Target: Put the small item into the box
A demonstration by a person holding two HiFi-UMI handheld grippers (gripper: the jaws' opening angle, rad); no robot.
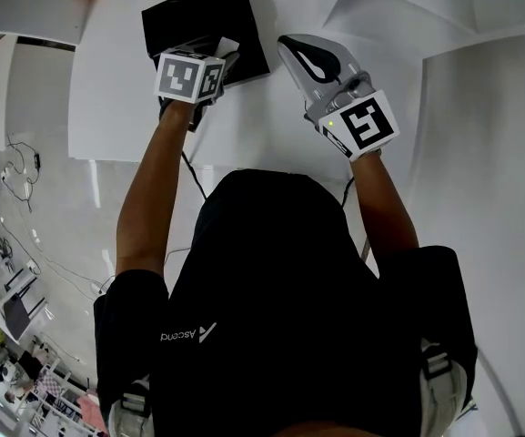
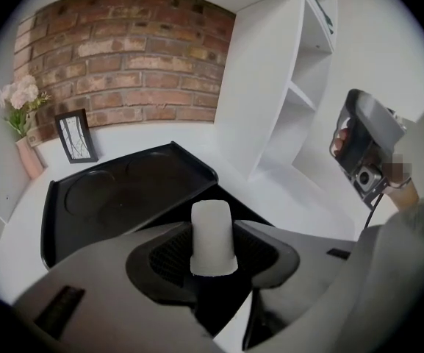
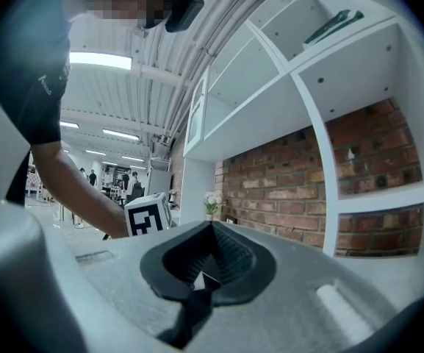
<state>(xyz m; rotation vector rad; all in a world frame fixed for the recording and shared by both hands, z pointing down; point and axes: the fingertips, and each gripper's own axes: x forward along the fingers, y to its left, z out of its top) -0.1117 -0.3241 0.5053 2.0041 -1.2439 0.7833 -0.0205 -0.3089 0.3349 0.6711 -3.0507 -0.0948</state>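
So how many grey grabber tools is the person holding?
2. The grey left gripper, at the flat black box, clamps a small white cylinder; the right gripper, beside it, is shut and empty.

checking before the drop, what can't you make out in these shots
- Item's lower end: left gripper view, sunk between the pads of the left tool.
- Box's near edge: head view, under the left tool.
- Box and table: absent from right gripper view; the shut right tool faces shelves.
- Dark thing on top shelf: right gripper view, too small.
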